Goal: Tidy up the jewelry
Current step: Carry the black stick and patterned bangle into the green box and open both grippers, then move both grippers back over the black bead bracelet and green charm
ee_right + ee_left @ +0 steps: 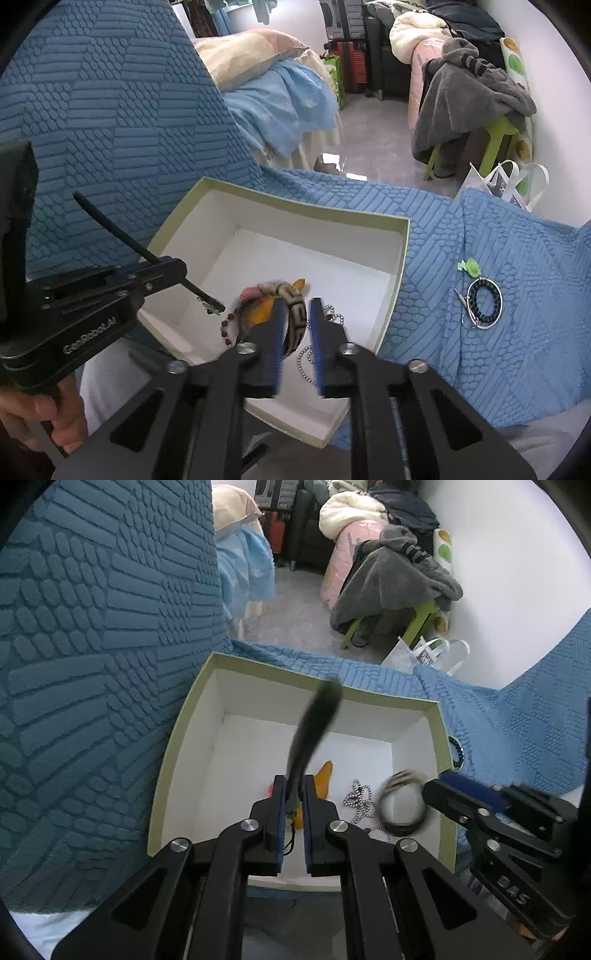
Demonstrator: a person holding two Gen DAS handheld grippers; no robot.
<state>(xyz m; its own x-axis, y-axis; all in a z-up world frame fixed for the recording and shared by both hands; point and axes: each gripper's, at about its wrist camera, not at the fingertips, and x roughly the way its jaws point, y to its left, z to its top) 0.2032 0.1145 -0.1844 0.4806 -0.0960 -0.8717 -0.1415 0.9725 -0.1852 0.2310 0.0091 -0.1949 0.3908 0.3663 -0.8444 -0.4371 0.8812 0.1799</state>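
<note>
Over the white box [441,738], the left gripper [294,786] is clamped on a thin black strap [314,723]. Right gripper [295,314] fingers stand apart around a patterned bracelet [291,295], blurry, maybe dropping. Lower the strap slowly toward six o'clock, clear of the silver chain [360,801].

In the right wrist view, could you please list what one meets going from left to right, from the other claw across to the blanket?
Left claw gripping a thin black strap → dark red bead string → silver ball chain → pale green rim of the white box → small green plastic clip → dark beaded bracelet ring on the blue textured blanket.
</note>
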